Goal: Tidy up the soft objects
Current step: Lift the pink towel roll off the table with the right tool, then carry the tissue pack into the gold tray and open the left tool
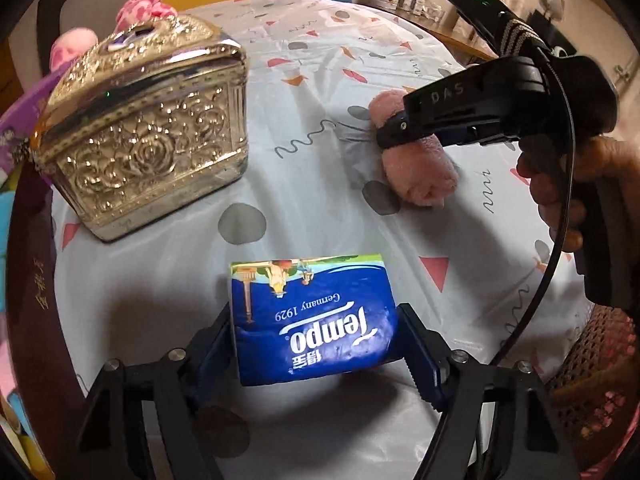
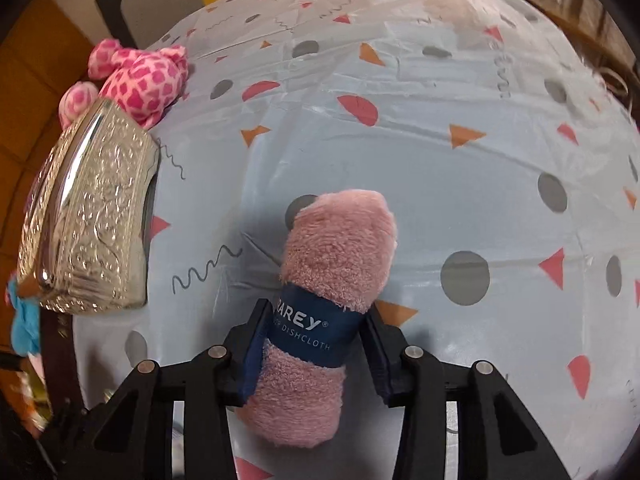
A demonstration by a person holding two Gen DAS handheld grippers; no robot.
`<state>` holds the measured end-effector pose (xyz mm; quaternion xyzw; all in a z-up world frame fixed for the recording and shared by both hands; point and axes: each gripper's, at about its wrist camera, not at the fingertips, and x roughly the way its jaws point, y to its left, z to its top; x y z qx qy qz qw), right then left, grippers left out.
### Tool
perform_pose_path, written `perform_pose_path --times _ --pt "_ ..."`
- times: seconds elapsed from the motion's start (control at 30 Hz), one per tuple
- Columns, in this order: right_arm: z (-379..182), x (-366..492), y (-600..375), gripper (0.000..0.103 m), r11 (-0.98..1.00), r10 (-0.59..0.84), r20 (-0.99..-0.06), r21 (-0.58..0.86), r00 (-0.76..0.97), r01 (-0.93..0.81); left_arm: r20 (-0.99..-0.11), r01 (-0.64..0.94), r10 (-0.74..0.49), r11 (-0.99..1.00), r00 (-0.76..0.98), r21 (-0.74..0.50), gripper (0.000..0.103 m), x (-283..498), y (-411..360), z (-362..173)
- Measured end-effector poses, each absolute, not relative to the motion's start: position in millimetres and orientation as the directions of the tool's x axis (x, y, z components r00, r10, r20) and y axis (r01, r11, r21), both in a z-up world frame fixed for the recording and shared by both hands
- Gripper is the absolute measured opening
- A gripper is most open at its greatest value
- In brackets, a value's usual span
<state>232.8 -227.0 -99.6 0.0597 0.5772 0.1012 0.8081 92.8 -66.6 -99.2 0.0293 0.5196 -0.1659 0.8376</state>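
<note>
A blue Tempo tissue pack (image 1: pixel 314 320) sits between the fingers of my left gripper (image 1: pixel 316 344); both pads press its sides, just above the tablecloth. A rolled pink dishcloth (image 2: pixel 332 276) with a blue paper band lies between the fingers of my right gripper (image 2: pixel 312 344), which close on the band. The left wrist view shows the same dishcloth (image 1: pixel 416 168) on the table with my right gripper (image 1: pixel 390 132) over it. A pink spotted plush toy (image 2: pixel 140 80) lies behind the silver box.
An embossed silver metal box (image 1: pixel 148 132) stands at the left of the table; it also shows in the right wrist view (image 2: pixel 92 216). The tablecloth (image 2: pixel 440 160) is pale with dots and triangles. Coloured items lie past the left table edge. A woven chair (image 1: pixel 600 360) is at the right.
</note>
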Motion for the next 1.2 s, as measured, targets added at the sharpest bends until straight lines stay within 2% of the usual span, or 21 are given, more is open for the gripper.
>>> perform_pose_path --times 0.17,0.3,0.53,0.8,1.2 --pt "-102.9 225.6 -206.7 0.043 0.971 0.187 -0.929 0.125 0.319 -0.206 -0.867 0.309 -0.249 0.944 0.432 -0.117 0.075 85.7 -59.4 -101.0" --pt "-103.7 224.7 -212.3 0.043 0.968 0.208 -0.924 0.149 0.32 -0.2 -0.838 0.31 -0.255 0.944 0.483 -0.109 0.075 72.8 -50.8 -92.6" --pt "-104.3 218.7 -204.3 0.044 0.966 0.158 -0.923 0.07 0.351 -0.249 -0.783 0.283 -0.237 0.956 0.575 -0.081 0.075 56.6 -25.3 -56.7" --pt "-106.0 202.4 -193.7 0.047 0.952 0.117 -0.904 -0.016 0.41 -0.307 -0.724 0.195 -0.172 0.979 0.668 -0.052 0.075 42.3 7.7 -23.6" --pt "-103.9 197.5 -192.9 0.046 0.951 0.106 -0.897 -0.034 0.429 -0.307 -0.666 0.055 -0.075 0.997 0.742 -0.051 0.075 24.1 65.6 4.8"
